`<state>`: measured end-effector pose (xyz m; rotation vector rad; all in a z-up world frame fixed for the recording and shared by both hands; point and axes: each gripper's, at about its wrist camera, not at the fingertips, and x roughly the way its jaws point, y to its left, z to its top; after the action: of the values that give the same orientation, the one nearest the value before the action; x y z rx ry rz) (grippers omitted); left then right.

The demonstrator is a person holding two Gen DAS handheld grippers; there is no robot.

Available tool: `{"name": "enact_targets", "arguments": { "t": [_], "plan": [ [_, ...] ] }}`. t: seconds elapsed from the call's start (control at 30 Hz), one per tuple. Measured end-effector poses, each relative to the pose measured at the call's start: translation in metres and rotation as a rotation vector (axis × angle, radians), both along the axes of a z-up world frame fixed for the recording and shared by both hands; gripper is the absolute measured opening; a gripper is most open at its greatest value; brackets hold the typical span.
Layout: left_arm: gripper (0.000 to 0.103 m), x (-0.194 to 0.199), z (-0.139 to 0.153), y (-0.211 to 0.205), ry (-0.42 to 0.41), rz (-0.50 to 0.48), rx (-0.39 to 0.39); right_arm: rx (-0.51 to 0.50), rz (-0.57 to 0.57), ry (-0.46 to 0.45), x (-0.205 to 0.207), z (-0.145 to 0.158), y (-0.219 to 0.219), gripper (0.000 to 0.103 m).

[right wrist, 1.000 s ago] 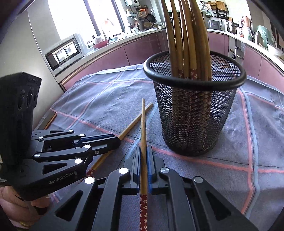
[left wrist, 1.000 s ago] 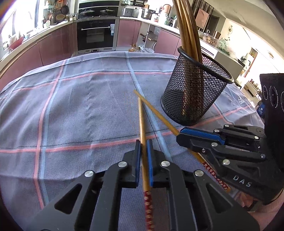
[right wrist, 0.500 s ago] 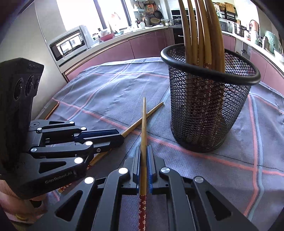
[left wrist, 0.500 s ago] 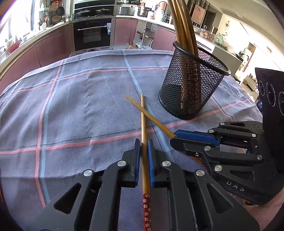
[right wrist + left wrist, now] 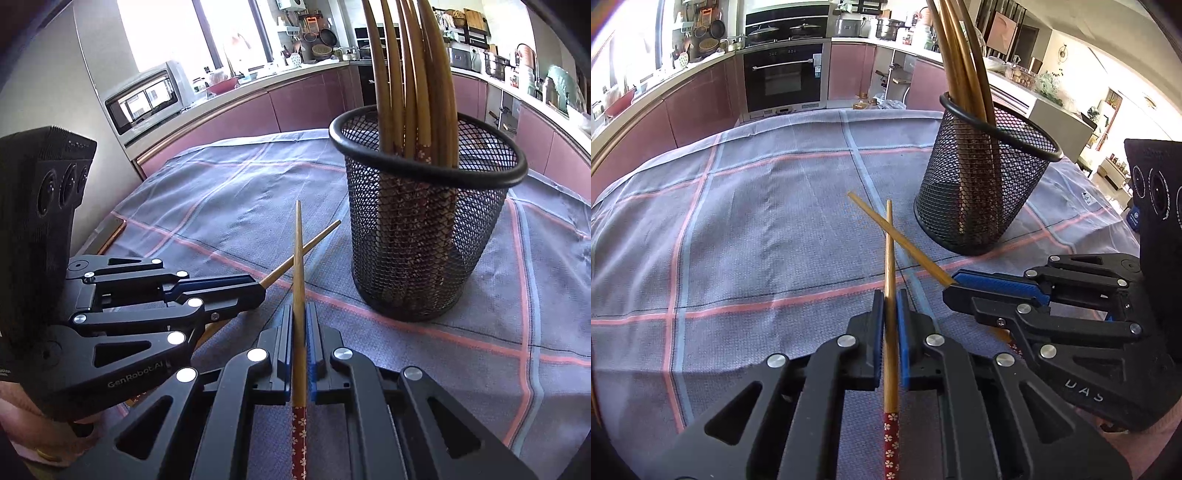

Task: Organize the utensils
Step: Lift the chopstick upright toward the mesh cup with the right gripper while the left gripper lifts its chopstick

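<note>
My left gripper [image 5: 890, 295] is shut on a wooden chopstick [image 5: 889, 254] with a red flowered end, held above the cloth. My right gripper [image 5: 300, 308] is shut on a second chopstick [image 5: 298, 254] of the same kind. The two chopsticks cross in front of the grippers. The right gripper shows in the left wrist view [image 5: 951, 290] at the right, and the left gripper shows in the right wrist view [image 5: 260, 291] at the left. A black mesh holder [image 5: 982, 184] with several chopsticks standing in it stands ahead on the right; it also shows in the right wrist view [image 5: 424, 236].
A grey tablecloth [image 5: 757, 229] with pink and blue lines covers the table. Kitchen counters, an oven [image 5: 783, 77] and a microwave [image 5: 147, 99] stand beyond the table's edges.
Both grippers have risen and drawn back a little from the holder, each with its chopstick. The chopsticks' crossing point has shifted nearer their tips.
</note>
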<state>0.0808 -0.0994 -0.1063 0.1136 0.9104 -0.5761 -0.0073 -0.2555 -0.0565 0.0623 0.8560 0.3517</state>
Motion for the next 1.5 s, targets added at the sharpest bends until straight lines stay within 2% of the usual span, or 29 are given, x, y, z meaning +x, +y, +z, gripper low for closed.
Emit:
{"name": "enact_targets", "arguments": {
  "t": [0.47,1.5],
  "plan": [
    [0.008,-0.011,0.022,0.012,-0.031,0.004,-0.057,0.044,0.009,-0.071,-0.015,0.024,-0.009,0.006],
    [0.008,-0.031,0.063,0.029,-0.090,-0.015,-0.172,0.088,-0.010,-0.176,-0.029,0.053,-0.017,0.006]
  ]
}}
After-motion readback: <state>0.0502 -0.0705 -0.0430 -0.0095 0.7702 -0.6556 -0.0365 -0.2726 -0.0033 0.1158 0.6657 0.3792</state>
